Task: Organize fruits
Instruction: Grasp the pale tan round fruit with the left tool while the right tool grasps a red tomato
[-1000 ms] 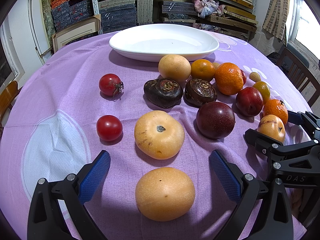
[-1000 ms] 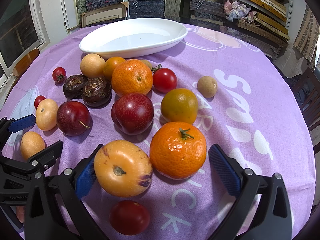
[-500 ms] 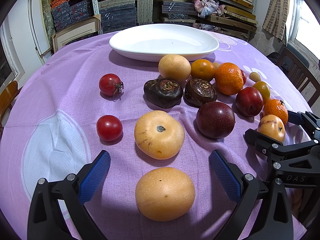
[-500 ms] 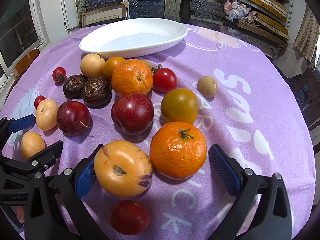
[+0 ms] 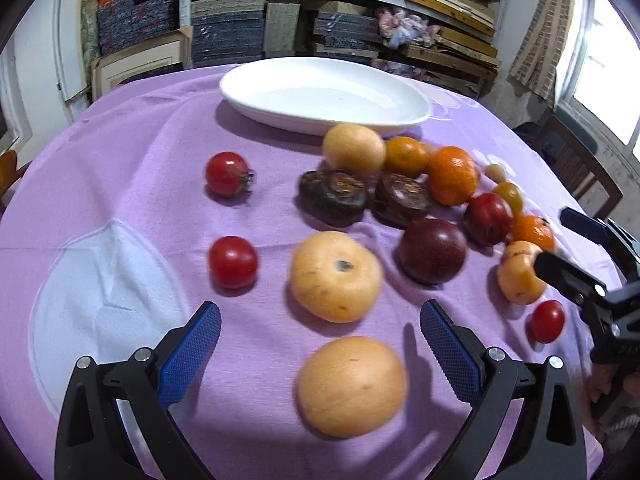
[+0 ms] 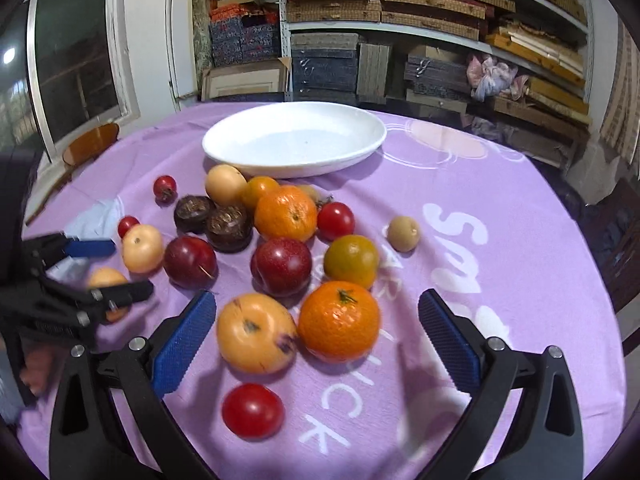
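— Left wrist view, lower half of frame: left gripper [image 5: 320, 344] spread wide, blue pads [image 5: 191, 354] well apart, nothing held. Pale yellow fruit [image 5: 352, 386] lying low centre on the purple tablecloth [image 5: 132, 152], between the jaws but touched by neither.

— And above that?

— Second yellow fruit [image 5: 336, 276] at mid-frame, two red tomatoes [image 5: 233, 262] left of it, two dark brown fruits [image 5: 334, 197] further up. White oval dish [image 5: 324, 96] at upper centre, bare inside. Right gripper [image 5: 560, 240] entering from the right edge, just beside a small yellow fruit [image 5: 518, 278].

— Right wrist view?

— Right gripper [image 6: 318, 324] likewise wide open, gripping nothing. Yellow fruit with dark blotches [image 6: 256, 334] and a mandarin [image 6: 339, 320] side by side, touching, at lower centre between the pads; contact with the left-hand pad too close to call. Red tomato [image 6: 253, 410] lower still. Plums [image 6: 281, 266], a greenish mandarin [image 6: 351, 261] and more citrus clustered at mid-frame below the dish [image 6: 296, 140]. Small tan fruit [image 6: 404, 234] apart, right of centre. Left gripper [image 6: 116, 268] at the left edge, open.
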Motion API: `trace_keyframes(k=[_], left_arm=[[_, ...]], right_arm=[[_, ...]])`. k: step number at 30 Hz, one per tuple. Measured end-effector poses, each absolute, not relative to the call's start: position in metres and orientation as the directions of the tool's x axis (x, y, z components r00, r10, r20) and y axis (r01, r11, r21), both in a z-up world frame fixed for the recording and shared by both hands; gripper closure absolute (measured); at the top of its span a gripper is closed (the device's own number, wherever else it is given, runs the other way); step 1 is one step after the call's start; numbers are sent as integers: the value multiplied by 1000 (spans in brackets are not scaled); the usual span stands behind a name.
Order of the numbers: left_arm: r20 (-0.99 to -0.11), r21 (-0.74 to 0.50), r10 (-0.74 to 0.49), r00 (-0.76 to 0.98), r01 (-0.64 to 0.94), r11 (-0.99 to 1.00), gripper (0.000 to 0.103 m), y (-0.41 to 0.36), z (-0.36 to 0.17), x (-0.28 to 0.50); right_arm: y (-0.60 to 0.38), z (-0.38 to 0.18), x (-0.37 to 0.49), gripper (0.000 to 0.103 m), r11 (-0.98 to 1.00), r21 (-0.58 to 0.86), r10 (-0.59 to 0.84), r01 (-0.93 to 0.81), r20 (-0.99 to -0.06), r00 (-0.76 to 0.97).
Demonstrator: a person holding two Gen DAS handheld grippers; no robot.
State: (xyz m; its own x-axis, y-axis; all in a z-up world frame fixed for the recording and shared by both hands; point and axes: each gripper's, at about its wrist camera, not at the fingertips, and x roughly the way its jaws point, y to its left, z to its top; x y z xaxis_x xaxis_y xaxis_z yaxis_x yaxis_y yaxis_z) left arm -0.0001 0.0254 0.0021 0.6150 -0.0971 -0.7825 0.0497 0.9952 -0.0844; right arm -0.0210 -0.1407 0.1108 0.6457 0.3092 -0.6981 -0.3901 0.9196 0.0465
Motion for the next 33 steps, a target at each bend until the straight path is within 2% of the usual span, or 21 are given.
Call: trace_keyframes(k=[5, 7, 12, 13, 14, 18, 33], left_arm=[[-788, -63, -79, 611, 47, 997, 4, 32, 5, 1], [-786, -60, -85, 612, 61, 996, 9, 30, 6, 1], [-793, -62, -103, 601, 89, 994, 38, 28, 11, 10], [-796, -68, -111, 594, 94, 993, 53, 29, 11, 12], [-799, -72, -112, 591, 92, 993, 57, 31, 12, 15], [-798, -102, -137, 587, 92, 990, 57, 41, 11, 18], [-758, -93, -131, 638, 93, 991, 58, 44, 12, 20]], right_arm=[[-142, 120, -22, 4, 913, 72, 335, -402, -695, 637], [-142, 119, -18, 4, 912, 72, 337, -405, -693, 637], [-140, 114, -13, 4, 914, 68, 328, -401, -707, 627], [-140, 114, -12, 4, 914, 72, 328, -398, -710, 624], [-141, 113, -12, 4, 915, 77, 329, -396, -710, 622], [-144, 114, -12, 4, 916, 90, 336, -391, -707, 623], [-144, 112, -10, 4, 911, 101, 350, -399, -702, 621]])
